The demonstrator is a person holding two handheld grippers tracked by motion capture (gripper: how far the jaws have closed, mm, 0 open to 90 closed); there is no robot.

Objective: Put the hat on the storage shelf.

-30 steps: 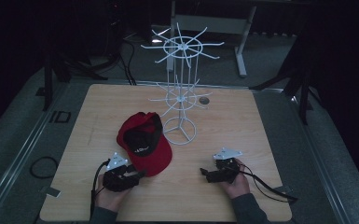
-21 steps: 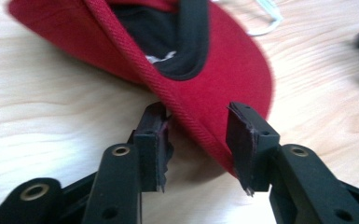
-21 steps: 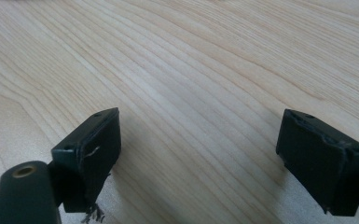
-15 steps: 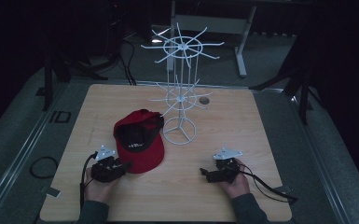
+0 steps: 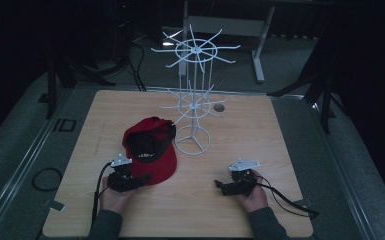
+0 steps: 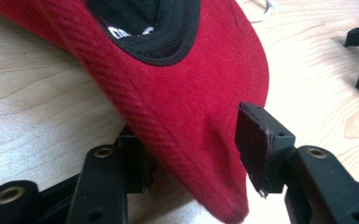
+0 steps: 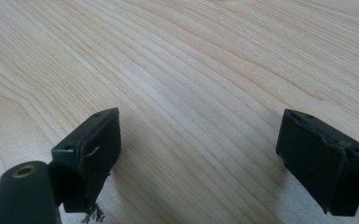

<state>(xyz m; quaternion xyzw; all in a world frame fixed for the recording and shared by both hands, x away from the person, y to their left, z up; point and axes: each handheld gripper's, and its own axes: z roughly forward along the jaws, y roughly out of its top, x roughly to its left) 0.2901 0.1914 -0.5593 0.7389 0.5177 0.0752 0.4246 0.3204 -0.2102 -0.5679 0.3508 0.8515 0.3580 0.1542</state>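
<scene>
Straddling the cap [image 6: 182, 107] brim: left tool [image 5: 139, 179], jaws apart, brim edge between them. They've just been opening. One pad sits under or against the brim's underside on the camera's left; the other pad [image 6: 254, 149] stands just off the red fabric with a visible gap, so no clamp. Can't tell whether the hidden pad actually touches.

Cap lies on the worktop [image 5: 260, 135], left of centre, black lining up, brim pointing toward the person. Crown end is just beside the base ring of the white wire rack [image 5: 194, 100]; touching or not, can't tell.

Right tool [image 5: 220, 186] is low over bare worktop at the front right, well apart from the cap, jaws wide apart with nothing between them; its own view shows wood grain between both pads. Cable trails off to the right edge.
</scene>
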